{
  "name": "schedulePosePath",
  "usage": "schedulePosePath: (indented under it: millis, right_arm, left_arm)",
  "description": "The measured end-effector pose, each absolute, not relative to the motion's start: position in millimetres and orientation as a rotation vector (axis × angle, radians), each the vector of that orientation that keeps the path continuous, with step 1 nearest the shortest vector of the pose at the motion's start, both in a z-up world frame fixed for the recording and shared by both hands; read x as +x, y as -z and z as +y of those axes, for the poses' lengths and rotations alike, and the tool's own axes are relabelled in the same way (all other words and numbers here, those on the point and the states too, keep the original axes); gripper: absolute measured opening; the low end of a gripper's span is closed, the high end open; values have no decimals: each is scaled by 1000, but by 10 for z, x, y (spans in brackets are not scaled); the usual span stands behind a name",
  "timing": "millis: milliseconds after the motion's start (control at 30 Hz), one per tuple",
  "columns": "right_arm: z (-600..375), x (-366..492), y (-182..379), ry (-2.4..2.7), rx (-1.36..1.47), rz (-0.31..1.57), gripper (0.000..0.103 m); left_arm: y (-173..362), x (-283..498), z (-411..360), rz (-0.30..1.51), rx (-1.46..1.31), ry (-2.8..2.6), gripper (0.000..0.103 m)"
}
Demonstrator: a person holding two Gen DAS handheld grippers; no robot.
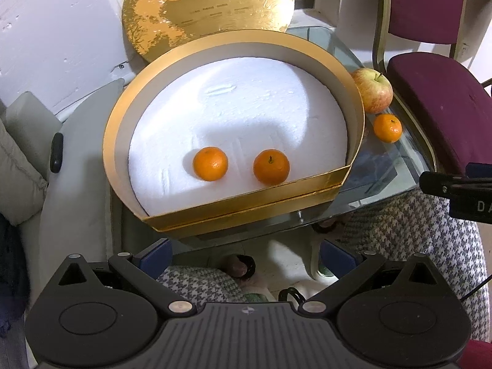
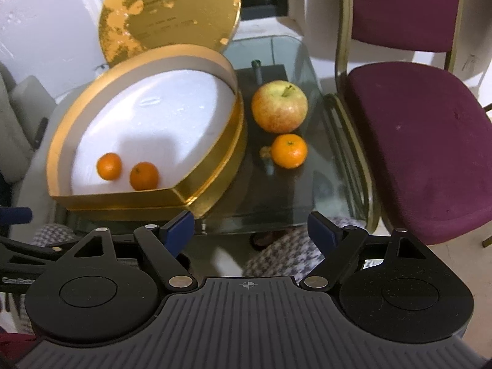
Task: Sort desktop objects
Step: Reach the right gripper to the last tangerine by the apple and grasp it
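Note:
A gold box [image 1: 243,203] with white foam lining stands on a glass table [image 1: 384,166]. Two tangerines [image 1: 210,164] [image 1: 271,166] lie inside it near its front wall. An apple [image 1: 372,90] and a third tangerine [image 1: 387,128] sit on the glass to the right of the box. In the right wrist view the box [image 2: 129,198], the apple [image 2: 279,106] and the loose tangerine [image 2: 289,150] show too. My left gripper [image 1: 246,258] is open and empty, in front of the box. My right gripper [image 2: 250,230] is open and empty, short of the table's near edge.
The gold lid [image 1: 209,9] leans upright behind the box. A purple chair [image 2: 424,141] stands right of the table. A grey seat [image 1: 77,184] is at the left. Houndstooth fabric [image 1: 409,230] lies below the table's near edge.

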State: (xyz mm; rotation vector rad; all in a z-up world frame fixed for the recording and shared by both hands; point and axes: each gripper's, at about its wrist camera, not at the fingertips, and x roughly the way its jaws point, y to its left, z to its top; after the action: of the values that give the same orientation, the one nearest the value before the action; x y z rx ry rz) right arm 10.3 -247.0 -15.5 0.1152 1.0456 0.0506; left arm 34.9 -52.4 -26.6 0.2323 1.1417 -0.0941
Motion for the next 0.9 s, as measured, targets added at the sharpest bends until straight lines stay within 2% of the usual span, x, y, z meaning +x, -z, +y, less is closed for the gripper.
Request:
schedulePosePath:
  millis: [333,600,900]
  right_arm:
    - [-2562,315,311,-33,120,1049,84]
    - [-2702,567,527,-10,139,1048,73]
    - [-2791,970,820,8,120,1058,66]
  left_arm:
    - [322,497,-525,1152,222,66,102]
    - [396,646,-422,1169,188,15,102]
    - [424,787,-348,1170,169,-3,102]
